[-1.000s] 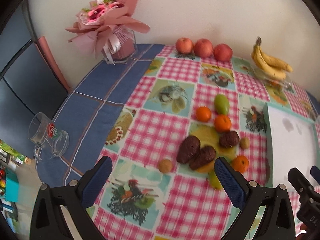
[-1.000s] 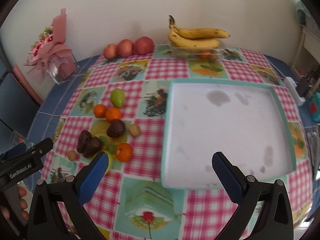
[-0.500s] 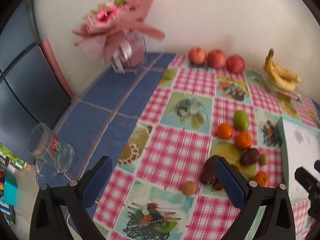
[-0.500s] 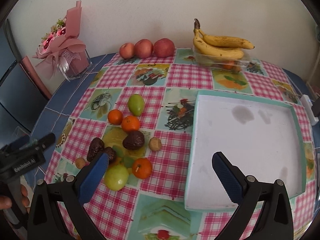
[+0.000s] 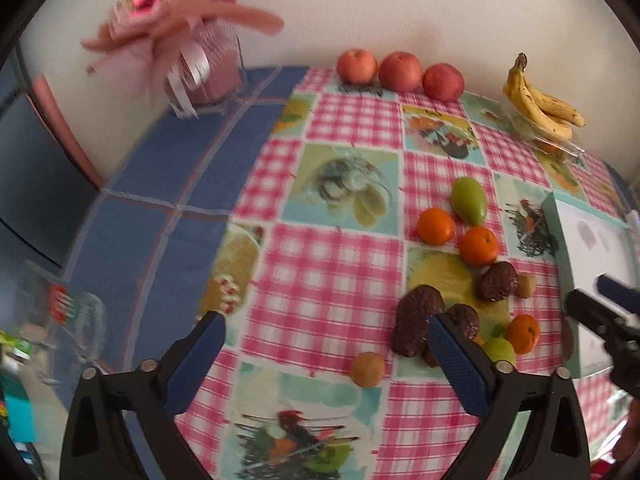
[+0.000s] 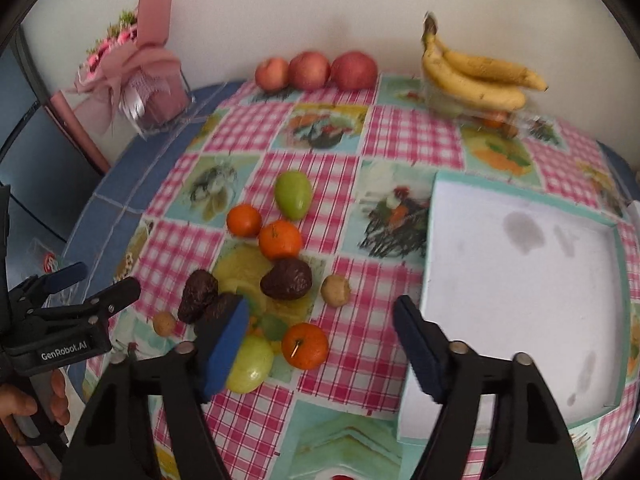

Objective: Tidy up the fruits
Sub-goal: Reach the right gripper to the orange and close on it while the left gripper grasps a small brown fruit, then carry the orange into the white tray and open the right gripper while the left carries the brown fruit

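Right wrist cam has my right gripper (image 6: 320, 340) hanging over the near edge of the fruit pile, fingers spread wide with nothing between them. Just past its left pad sits a green-yellow fruit (image 6: 250, 364), touching an orange with a stem (image 6: 305, 345). Behind those are three dark avocados (image 6: 286, 279), two more oranges (image 6: 279, 239) and a green mango (image 6: 293, 195), all loose on the checkered tablecloth (image 6: 412, 136). The white tray (image 6: 520, 280) with the teal rim sits empty just right of the pile. Three apples (image 6: 316, 70) and a banana bunch (image 6: 476, 74) line the back by the wall.

Left wrist cam shows my left gripper (image 5: 324, 344) off to the left of the pile, fingers also wide apart and holding nothing, with a small brown round fruit (image 5: 367, 369) between them on the cloth. A pink bouquet (image 5: 180, 36) stands in the far corner.
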